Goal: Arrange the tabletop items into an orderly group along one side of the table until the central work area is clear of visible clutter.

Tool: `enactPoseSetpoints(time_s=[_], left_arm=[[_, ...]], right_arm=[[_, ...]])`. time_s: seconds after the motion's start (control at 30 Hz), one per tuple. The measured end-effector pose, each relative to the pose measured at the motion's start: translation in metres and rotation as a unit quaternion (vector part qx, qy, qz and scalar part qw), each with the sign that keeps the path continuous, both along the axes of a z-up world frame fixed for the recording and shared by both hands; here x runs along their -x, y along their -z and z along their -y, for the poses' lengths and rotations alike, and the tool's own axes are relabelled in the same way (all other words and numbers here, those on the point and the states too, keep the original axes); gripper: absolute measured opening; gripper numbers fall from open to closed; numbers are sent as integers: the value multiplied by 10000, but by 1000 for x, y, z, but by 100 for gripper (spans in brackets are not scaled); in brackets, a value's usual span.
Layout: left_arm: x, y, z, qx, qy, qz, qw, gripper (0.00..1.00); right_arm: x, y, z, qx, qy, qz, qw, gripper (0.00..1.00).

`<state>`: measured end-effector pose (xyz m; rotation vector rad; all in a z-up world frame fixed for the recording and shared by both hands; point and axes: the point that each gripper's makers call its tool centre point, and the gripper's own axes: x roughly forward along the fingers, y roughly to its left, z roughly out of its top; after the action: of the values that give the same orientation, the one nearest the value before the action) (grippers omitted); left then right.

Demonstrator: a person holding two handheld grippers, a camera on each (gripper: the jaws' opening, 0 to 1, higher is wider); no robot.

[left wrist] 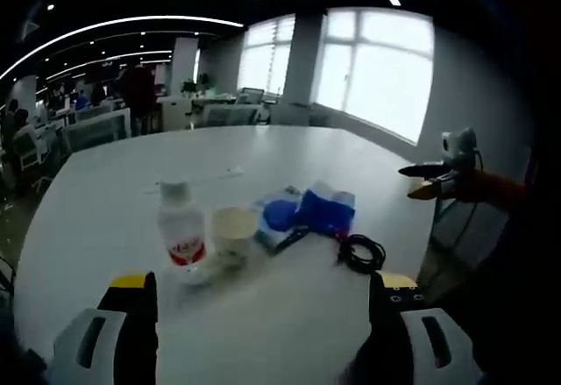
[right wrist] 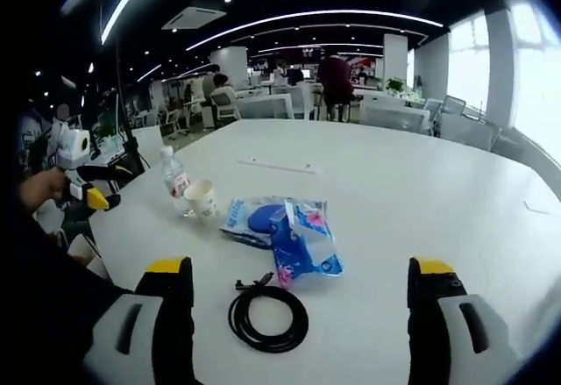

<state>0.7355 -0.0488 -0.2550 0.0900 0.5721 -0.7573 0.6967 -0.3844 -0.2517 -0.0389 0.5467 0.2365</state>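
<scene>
- Left gripper (left wrist: 263, 302): jaws wide, empty; plastic bottle (left wrist: 181, 230) and paper cup (left wrist: 233, 231) just ahead, about 12 o'clock.
- Right gripper (right wrist: 298, 293): wide, empty; coiled black cable (right wrist: 267, 317) nearest, blue packets (right wrist: 285, 227) beyond at 12.
- White table (right wrist: 421, 192): items sit clustered, untouched; judged start of gathering. Next: close on one item.

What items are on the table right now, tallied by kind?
Plastic bottle: 1
Paper cup: 1
Blue packets: 2, overlapping
Coiled black cable: 1
Thin white strip: 1
Total: 6
</scene>
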Motion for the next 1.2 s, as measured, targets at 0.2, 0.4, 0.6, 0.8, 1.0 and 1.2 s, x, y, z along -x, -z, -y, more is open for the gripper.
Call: enactPoseSetpoints(time_s=[0.2, 0.4, 0.6, 0.8, 1.0, 1.2], left_arm=[[1, 2, 0, 7, -12, -3, 10000, 100], [1, 4, 3, 41, -19, -25, 10000, 100], [5, 4, 25, 225, 207, -89, 9995, 96], [9, 5, 66, 320, 795, -115, 9963, 88], [2, 0, 107, 598, 1084, -131, 9922, 81], [-18, -9, 151, 704, 1364, -11, 9881, 72]], right_arm=[[-6, 6, 1, 15, 93, -63, 9999, 95], [-10, 20, 1, 52, 232, -253, 9994, 87], [-12, 28, -9, -3, 257, -372, 9990, 78], [-18, 35, -12, -82, 327, -469, 9983, 69], [-22, 46, -14, -108, 389, -540, 9977, 60], [-32, 56, -13, -470, 664, -570, 9951, 49]])
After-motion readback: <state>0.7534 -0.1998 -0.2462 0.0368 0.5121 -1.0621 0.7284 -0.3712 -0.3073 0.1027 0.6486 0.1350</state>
